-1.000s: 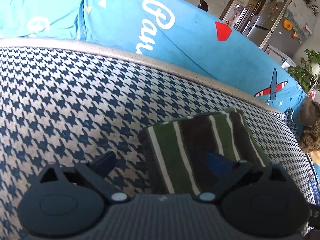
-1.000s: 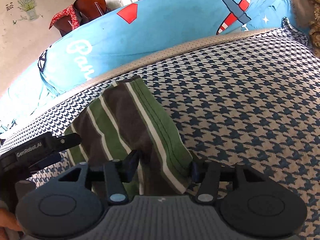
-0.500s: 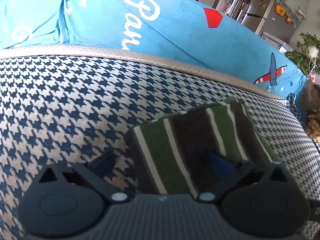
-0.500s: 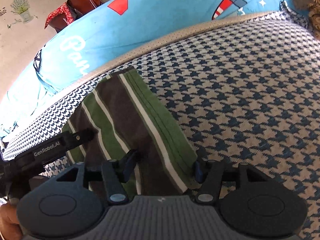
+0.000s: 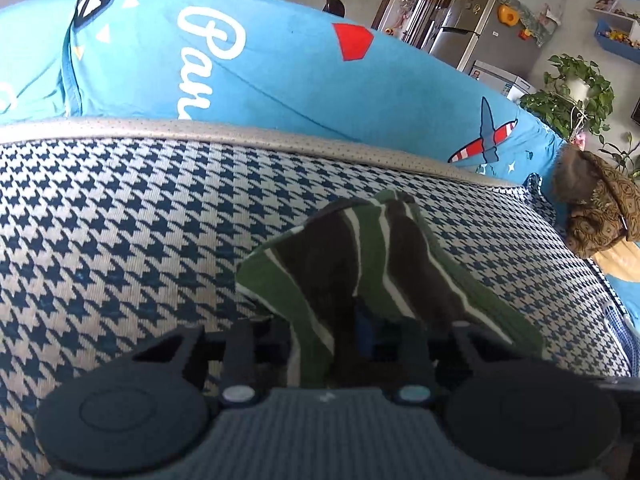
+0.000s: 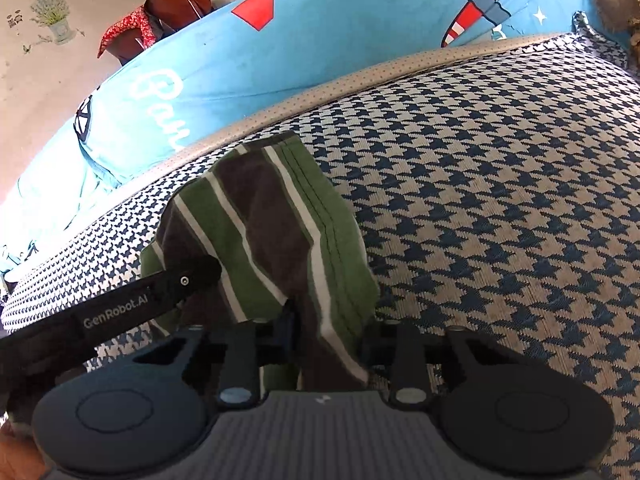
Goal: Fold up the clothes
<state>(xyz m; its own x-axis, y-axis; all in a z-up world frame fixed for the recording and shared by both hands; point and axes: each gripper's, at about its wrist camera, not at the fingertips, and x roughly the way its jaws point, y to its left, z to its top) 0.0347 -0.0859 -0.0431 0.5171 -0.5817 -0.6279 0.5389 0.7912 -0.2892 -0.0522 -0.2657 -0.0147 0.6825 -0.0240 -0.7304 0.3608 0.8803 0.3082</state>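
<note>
A folded garment (image 5: 360,248) with green, dark grey and white stripes lies on the houndstooth sofa cover (image 5: 120,220). Its near edge is raised and bunched. My left gripper (image 5: 324,336) is shut on the near left part of that edge, with cloth draped over its fingers. In the right wrist view the same garment (image 6: 260,216) runs away from me, and my right gripper (image 6: 326,332) is shut on its near right corner. The left gripper's black body (image 6: 160,296), marked GenRobot.AI, reaches in from the left onto the cloth.
A blue cushion (image 5: 260,68) with white lettering and a plane print lines the far edge of the seat. A brown patterned bundle (image 5: 600,216) sits at the far right end. Bare houndstooth cover (image 6: 500,200) stretches right of the garment.
Both grippers have gone from open around the garment's near edge to shut on it. The edge has lifted off the cover and bunched up.
</note>
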